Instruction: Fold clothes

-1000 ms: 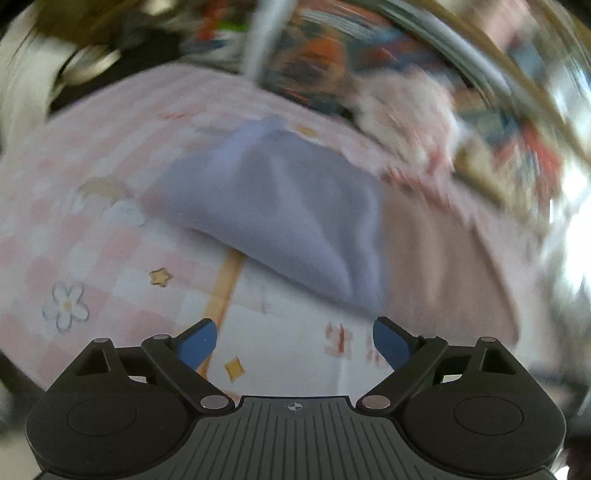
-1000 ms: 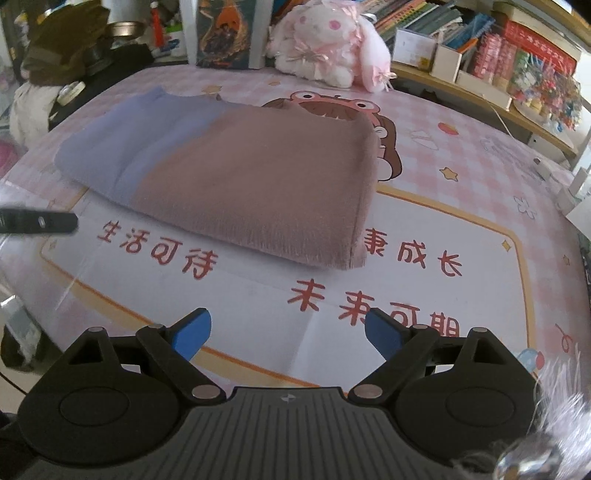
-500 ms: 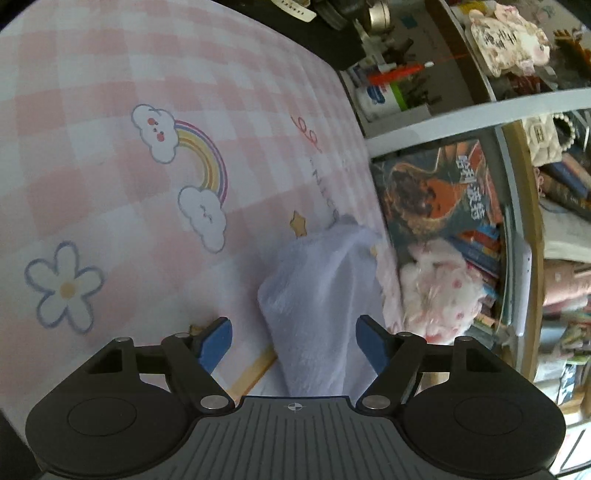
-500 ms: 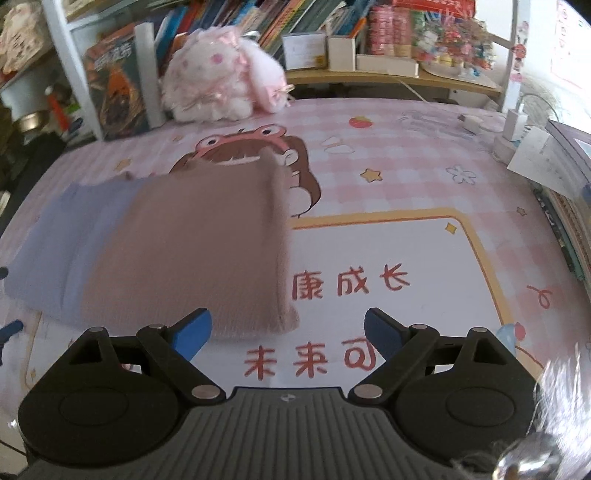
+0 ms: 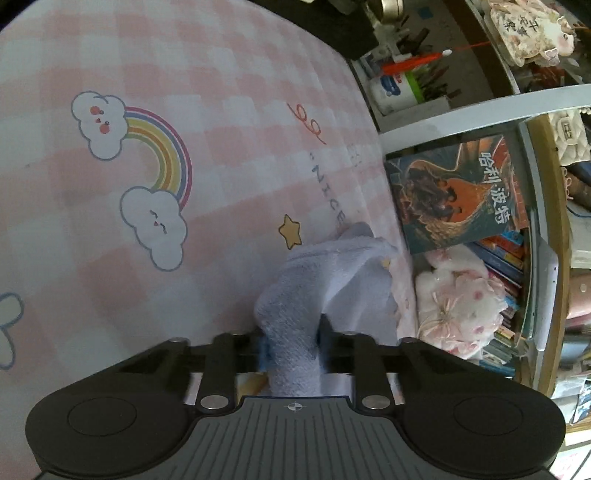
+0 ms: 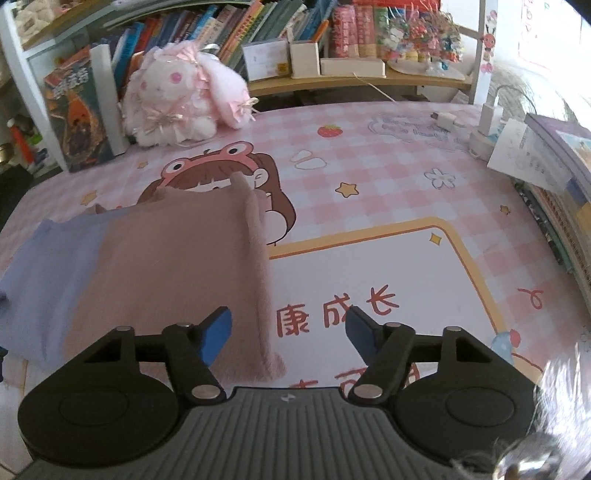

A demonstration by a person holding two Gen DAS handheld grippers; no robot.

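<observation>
A fuzzy folded garment (image 6: pixel 155 266), lavender at its left end and dusty pink over the rest, lies on the cartoon table mat (image 6: pixel 388 206). My left gripper (image 5: pixel 291 343) is shut on the lavender end (image 5: pixel 295 314), which bunches up between its fingers. My right gripper (image 6: pixel 288 332) is open just above the garment's near right edge; the fuzzy pink border (image 6: pixel 264 295) lies between its blue pads (image 6: pixel 216 334) without being pinched.
A pink plush toy (image 6: pixel 181 98) and an upright book (image 6: pixel 79 114) stand at the mat's back edge below full bookshelves (image 6: pixel 229 33). A charger and cable (image 6: pixel 448 120) and stacked books (image 6: pixel 554 177) sit at the right.
My left gripper has shut on the lavender end, which stood between its open fingers before. My right gripper has come lower and closer to the garment's pink edge, its fingers a little narrower.
</observation>
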